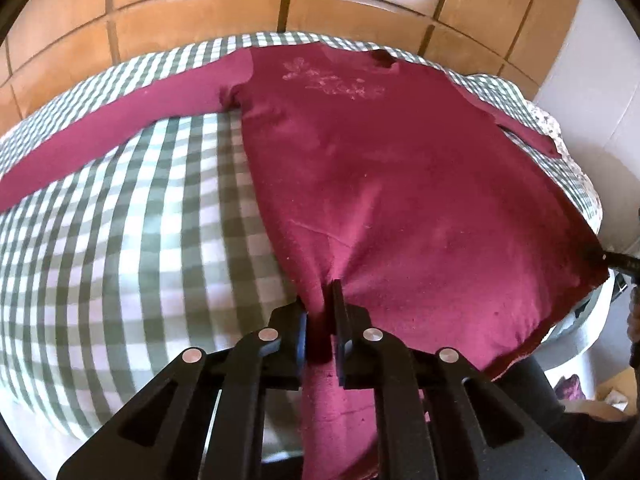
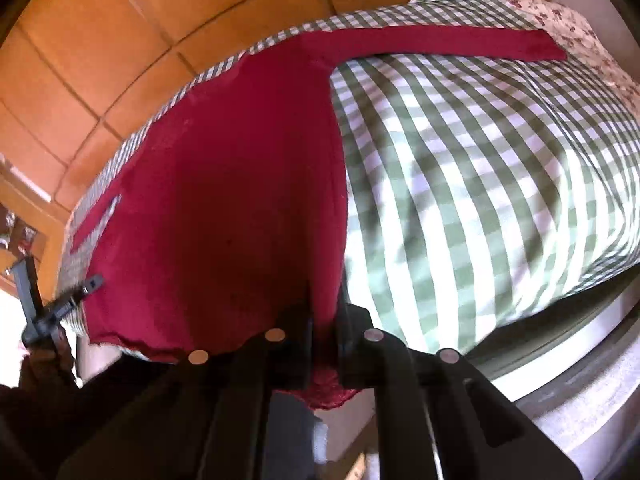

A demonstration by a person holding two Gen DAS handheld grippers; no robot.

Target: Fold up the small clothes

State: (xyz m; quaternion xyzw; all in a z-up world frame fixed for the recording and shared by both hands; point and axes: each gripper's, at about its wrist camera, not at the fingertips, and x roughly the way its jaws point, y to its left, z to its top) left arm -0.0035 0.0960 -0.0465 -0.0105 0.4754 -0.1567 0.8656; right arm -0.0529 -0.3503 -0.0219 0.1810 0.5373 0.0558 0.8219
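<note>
A dark red long-sleeved top [image 1: 380, 184] lies spread on a green-and-white checked cloth [image 1: 120, 240], neck at the far side, a pale print on its chest. My left gripper [image 1: 322, 304] is shut on the near left corner of its hem, the fabric bunched between the black fingers. In the right wrist view the same red top [image 2: 224, 184] fills the left half, one sleeve [image 2: 440, 46] stretched out to the right. My right gripper [image 2: 324, 312] is shut on the hem's right corner. The left gripper [image 2: 86, 286] shows at the hem's other corner.
The checked cloth covers a rounded surface whose far edge meets an orange tiled floor [image 1: 200, 4]. A flowered cloth [image 2: 580, 40] lies at the far right end. A white wall [image 1: 600, 60] stands to the right. The right gripper's tip [image 1: 620, 262] pokes in at the right edge.
</note>
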